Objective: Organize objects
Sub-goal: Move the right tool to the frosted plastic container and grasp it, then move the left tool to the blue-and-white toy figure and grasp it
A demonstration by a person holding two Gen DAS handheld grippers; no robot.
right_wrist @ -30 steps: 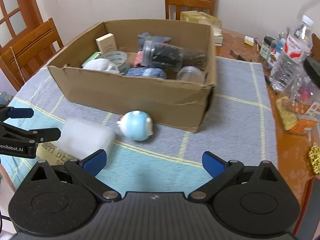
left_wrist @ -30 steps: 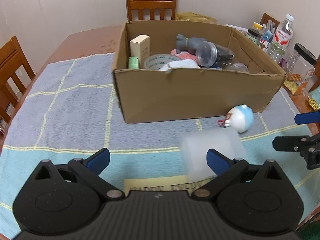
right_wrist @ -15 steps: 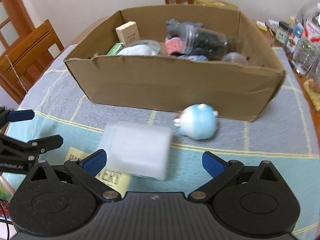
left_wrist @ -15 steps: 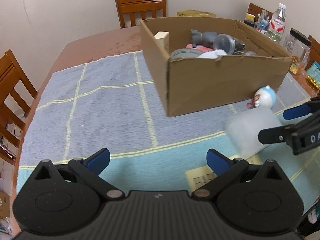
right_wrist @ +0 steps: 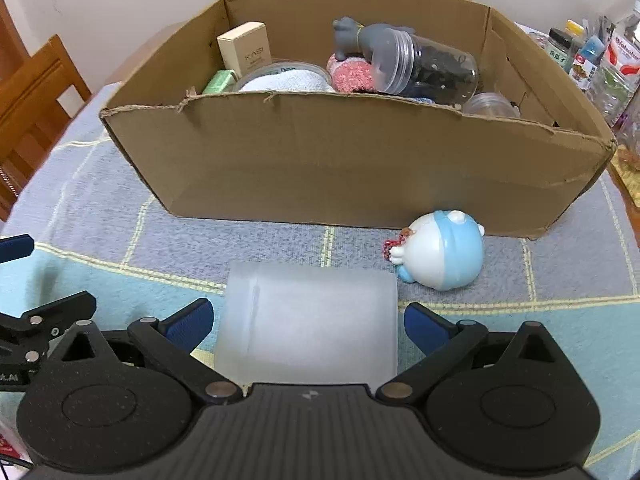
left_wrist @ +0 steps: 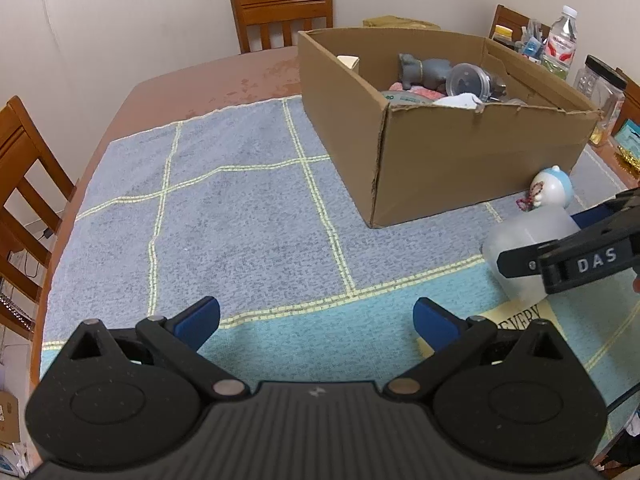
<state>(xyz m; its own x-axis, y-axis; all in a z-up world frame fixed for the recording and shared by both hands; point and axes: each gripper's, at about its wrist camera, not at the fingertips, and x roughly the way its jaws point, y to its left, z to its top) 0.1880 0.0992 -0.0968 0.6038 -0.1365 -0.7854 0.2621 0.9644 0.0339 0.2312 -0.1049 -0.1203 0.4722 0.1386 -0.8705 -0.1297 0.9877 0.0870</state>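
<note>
From the left wrist, the left tool (left_wrist: 316,318) hangs with its blue fingertips spread wide and nothing between them, over bare blue-and-yellow checked cloth (left_wrist: 224,216) covering the desk (left_wrist: 208,80). Ahead and to its right stands the open cardboard box (left_wrist: 452,152), holding a grey figurine (left_wrist: 424,69) and a lidded clear jar (left_wrist: 474,82) among other items. Further right, just past the box's near corner, a blue-and-white round toy (left_wrist: 554,190) lies on the cloth, and nearer than it sits a frosted translucent container (left_wrist: 528,240), partly hidden by the right tool (left_wrist: 568,240) reaching in from the frame's edge. From the right wrist, the right tool (right_wrist: 306,326) is open, its blue fingertips flanking the frosted translucent container (right_wrist: 312,320), one on either side; whether they touch its walls cannot be told. The blue-and-white round toy (right_wrist: 444,252) lies ahead and to the right, close against the box's front wall. Straight ahead the cardboard box (right_wrist: 352,164) holds a beige carton (right_wrist: 245,49), a pink fuzzy item (right_wrist: 352,74), the grey figurine (right_wrist: 360,38) and the clear jar (right_wrist: 428,70) lying on its side. The left tool (right_wrist: 24,280) shows at the far left edge.
</note>
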